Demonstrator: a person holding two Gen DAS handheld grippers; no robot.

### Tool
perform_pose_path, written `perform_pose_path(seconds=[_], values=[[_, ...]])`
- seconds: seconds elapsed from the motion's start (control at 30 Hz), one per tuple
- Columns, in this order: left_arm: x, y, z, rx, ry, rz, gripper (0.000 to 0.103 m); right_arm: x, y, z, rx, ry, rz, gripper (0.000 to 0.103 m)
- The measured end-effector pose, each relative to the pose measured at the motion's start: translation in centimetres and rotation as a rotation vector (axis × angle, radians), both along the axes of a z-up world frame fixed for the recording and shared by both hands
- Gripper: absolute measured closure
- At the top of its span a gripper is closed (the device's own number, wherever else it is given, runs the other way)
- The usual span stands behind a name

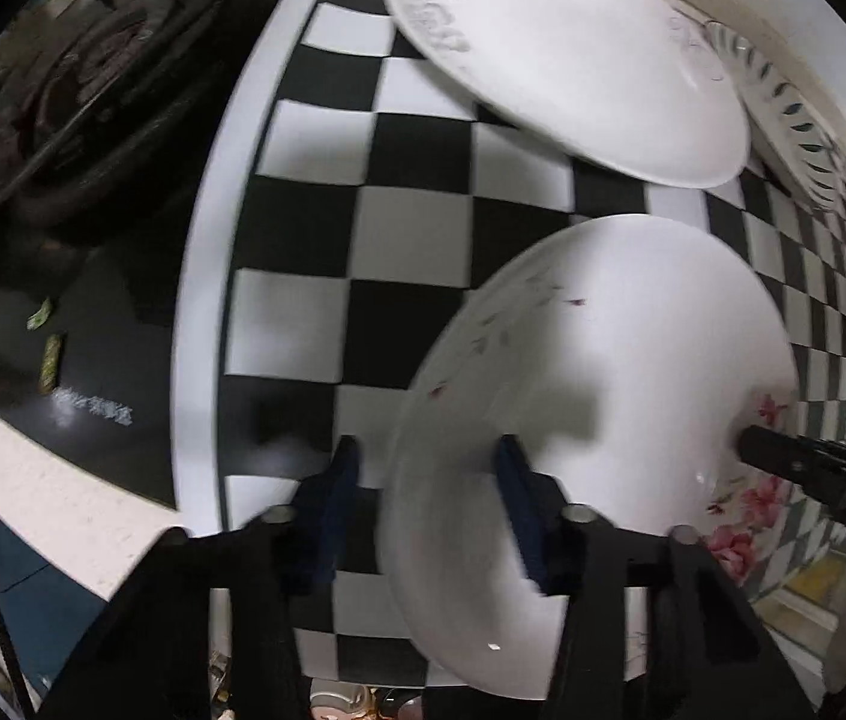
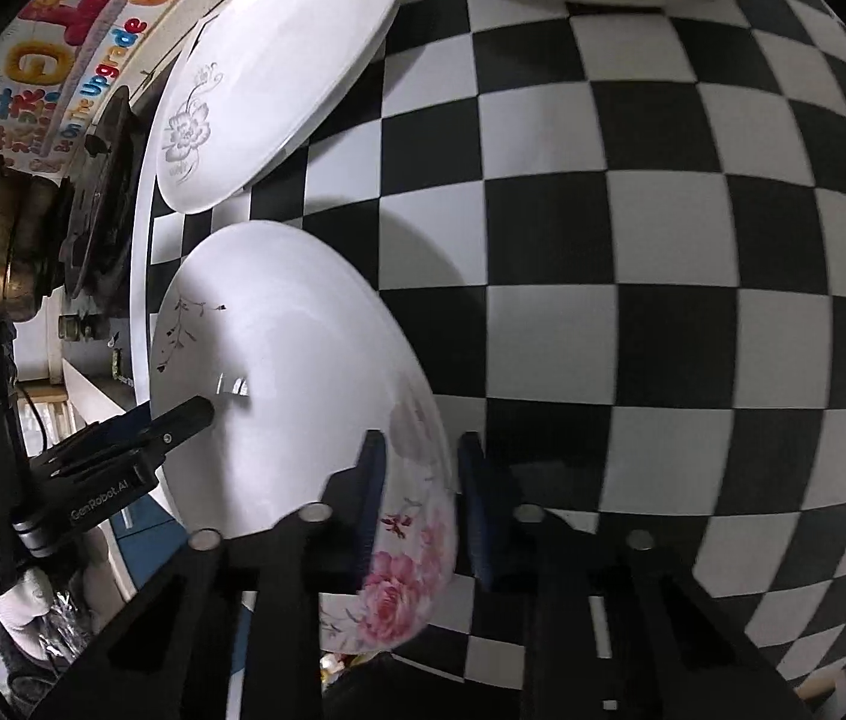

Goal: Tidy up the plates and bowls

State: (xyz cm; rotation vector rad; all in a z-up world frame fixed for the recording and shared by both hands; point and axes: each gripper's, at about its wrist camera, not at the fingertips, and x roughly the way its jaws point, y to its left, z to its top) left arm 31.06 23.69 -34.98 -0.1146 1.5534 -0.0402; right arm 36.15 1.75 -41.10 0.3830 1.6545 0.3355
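White plate (image 2: 303, 372), pink flowers; black-white checkered cloth (image 2: 633, 252).

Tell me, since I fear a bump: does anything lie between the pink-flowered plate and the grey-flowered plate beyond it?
Nothing visible does. Both grippers straddle the rim of the pink-flowered plate, and only bare checkered cloth shows between it and the grey-flowered plate.
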Motion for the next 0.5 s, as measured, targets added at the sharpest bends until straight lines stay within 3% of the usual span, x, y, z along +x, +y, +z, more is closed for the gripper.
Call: perform_pose_path(seconds=[0.17, 0.5], values=[[-0.2, -0.3, 1.0, 0.013, -0.002, -0.006, 0.068, 0.1, 0.3, -0.4, 0.004, -0.015, 0.005, 0.087], [1.4, -2.0, 4.9, -0.014, -0.036, -0.071, 0.068, -0.4, -2.9, 0.6, 0.015, -0.032, -0.048, 0.087]])
